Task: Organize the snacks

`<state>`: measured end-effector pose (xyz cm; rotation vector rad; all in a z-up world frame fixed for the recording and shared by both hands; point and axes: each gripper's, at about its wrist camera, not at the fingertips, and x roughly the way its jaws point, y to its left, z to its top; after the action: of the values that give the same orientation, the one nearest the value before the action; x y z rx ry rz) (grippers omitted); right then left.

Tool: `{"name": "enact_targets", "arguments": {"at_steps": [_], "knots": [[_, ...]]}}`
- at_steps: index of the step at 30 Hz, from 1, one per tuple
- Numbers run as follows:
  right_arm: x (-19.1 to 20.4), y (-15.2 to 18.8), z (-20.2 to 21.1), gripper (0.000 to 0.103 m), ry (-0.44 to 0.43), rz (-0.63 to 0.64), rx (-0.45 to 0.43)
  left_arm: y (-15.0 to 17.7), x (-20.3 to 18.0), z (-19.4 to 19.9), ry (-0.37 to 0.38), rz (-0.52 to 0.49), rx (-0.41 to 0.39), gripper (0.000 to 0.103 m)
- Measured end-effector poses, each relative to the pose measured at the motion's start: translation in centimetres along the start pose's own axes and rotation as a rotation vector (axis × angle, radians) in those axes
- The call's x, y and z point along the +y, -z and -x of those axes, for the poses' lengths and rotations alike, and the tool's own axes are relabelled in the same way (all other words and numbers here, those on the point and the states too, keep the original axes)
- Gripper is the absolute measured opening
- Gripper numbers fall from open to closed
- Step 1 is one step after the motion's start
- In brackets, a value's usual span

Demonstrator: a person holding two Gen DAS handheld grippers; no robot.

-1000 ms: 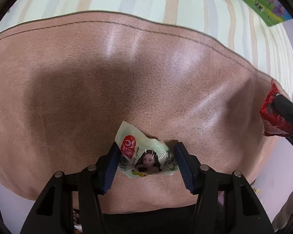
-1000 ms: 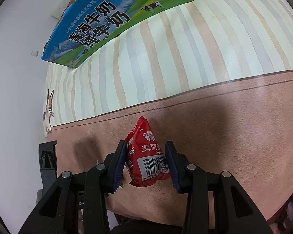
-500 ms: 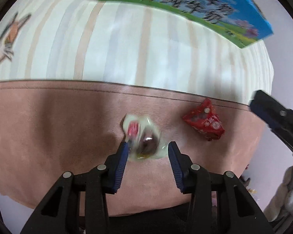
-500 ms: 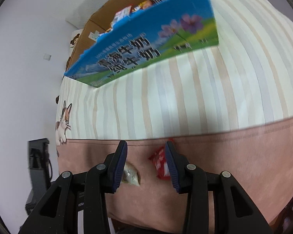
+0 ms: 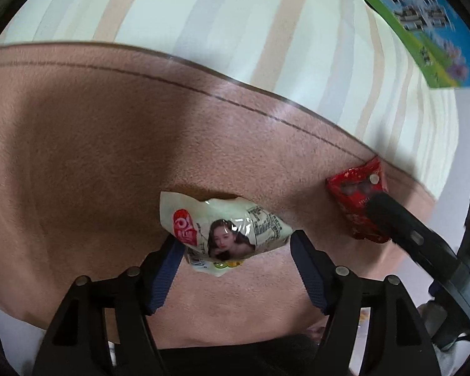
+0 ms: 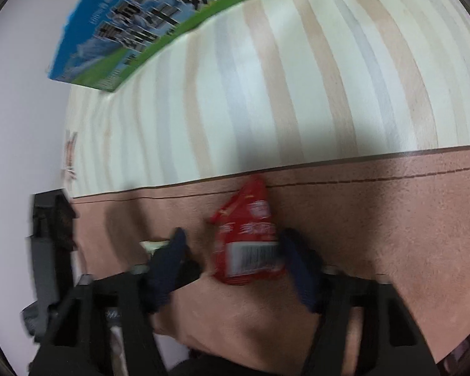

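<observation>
A pale green snack packet (image 5: 225,235) with a woman's portrait lies on the pink suede cover (image 5: 109,156). My left gripper (image 5: 235,250) is open, its blue-padded fingers on either side of the packet. A red snack packet (image 6: 247,238) with a barcode lies on the same cover; it also shows in the left wrist view (image 5: 358,197). My right gripper (image 6: 232,247) is open around the red packet, and its right finger is close to the packet's edge. The right wrist view is blurred.
A blue and green milk carton box (image 6: 159,22) stands behind on the striped bedding (image 6: 282,100); it also shows in the left wrist view (image 5: 423,22). The cover's front edge drops off just below both grippers. A dark object (image 6: 51,219) stands at the left.
Both grippers have come back down close to the packets after lifting away half a second ago. Their jaws stand wider than then. Both packets lie on the cover.
</observation>
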<state>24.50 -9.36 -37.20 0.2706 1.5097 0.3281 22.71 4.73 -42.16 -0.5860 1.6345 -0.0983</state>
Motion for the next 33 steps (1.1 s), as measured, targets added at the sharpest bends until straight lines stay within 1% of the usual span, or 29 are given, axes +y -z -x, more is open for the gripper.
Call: {"name": "enact_targets", "arguments": {"at_steps": [1,3,5,7,8,9,12,13,15,17,20,23,24,25,26,27,30,32,33], "knots": [[0.1,0.1,-0.1,0.042,0.018,0.017,-0.004,0.1,-0.4,0.1,-0.037,-0.019,-0.014,0.058],[0.3,0.3,-0.1,0.040,0.035,0.044,-0.017,0.7,-1.0,0.5,-0.066,-0.043,-0.048,0.056],[0.5,0.6,0.2,0.039,0.045,0.066,-0.027,1.3,-1.8,0.5,-0.080,-0.052,-0.067,0.055],[0.7,0.9,0.9,0.038,0.036,0.078,-0.048,2.2,-2.2,1.2,-0.080,-0.045,-0.081,0.054],[0.7,1.0,1.2,0.038,0.031,0.079,-0.056,3.6,-3.0,1.4,-0.078,-0.047,-0.090,0.054],[0.8,0.9,1.8,0.038,0.016,0.072,-0.069,3.6,-3.1,1.9,-0.080,-0.051,-0.100,0.054],[0.5,0.9,3.8,0.038,-0.030,0.053,-0.099,4.4,-3.5,4.6,-0.056,-0.060,-0.135,0.054],[0.5,0.8,4.6,0.038,-0.044,0.051,-0.108,3.6,-3.0,5.5,-0.044,-0.061,-0.143,0.054],[0.6,0.7,6.5,0.038,-0.077,0.051,-0.137,3.2,-4.2,7.7,-0.014,-0.073,-0.177,0.054],[1.1,-0.1,8.8,0.038,-0.111,0.056,-0.171,2.5,-6.0,10.5,0.009,-0.102,-0.229,0.054],[1.8,-2.0,12.9,0.038,-0.156,0.069,-0.237,1.0,-8.7,14.0,0.034,-0.155,-0.296,0.054],[3.0,-5.3,17.0,0.038,-0.180,0.095,-0.311,-2.5,-11.6,17.7,0.034,-0.218,-0.362,0.054],[3.2,-6.2,17.6,0.038,-0.181,0.101,-0.322,-3.4,-11.9,18.5,0.031,-0.231,-0.372,0.054],[3.6,-7.8,18.8,0.038,-0.170,0.117,-0.341,-4.7,-12.5,19.5,0.026,-0.246,-0.388,0.054],[3.9,-8.6,19.2,0.038,-0.162,0.125,-0.352,-6.2,-12.6,20.8,0.018,-0.263,-0.397,0.054],[4.3,-10.2,19.8,0.038,-0.139,0.147,-0.364,-7.6,-12.9,21.7,0.011,-0.272,-0.405,0.054],[4.6,-13.4,19.8,0.038,-0.106,0.162,-0.360,-11.1,-14.0,22.5,-0.014,-0.286,-0.398,0.054],[5.0,-15.7,18.9,0.038,-0.080,0.163,-0.344,-14.0,-13.7,22.1,-0.026,-0.282,-0.369,0.055],[5.0,-16.8,18.3,0.038,-0.072,0.163,-0.324,-14.8,-13.7,22.1,-0.034,-0.281,-0.349,0.055]]}}
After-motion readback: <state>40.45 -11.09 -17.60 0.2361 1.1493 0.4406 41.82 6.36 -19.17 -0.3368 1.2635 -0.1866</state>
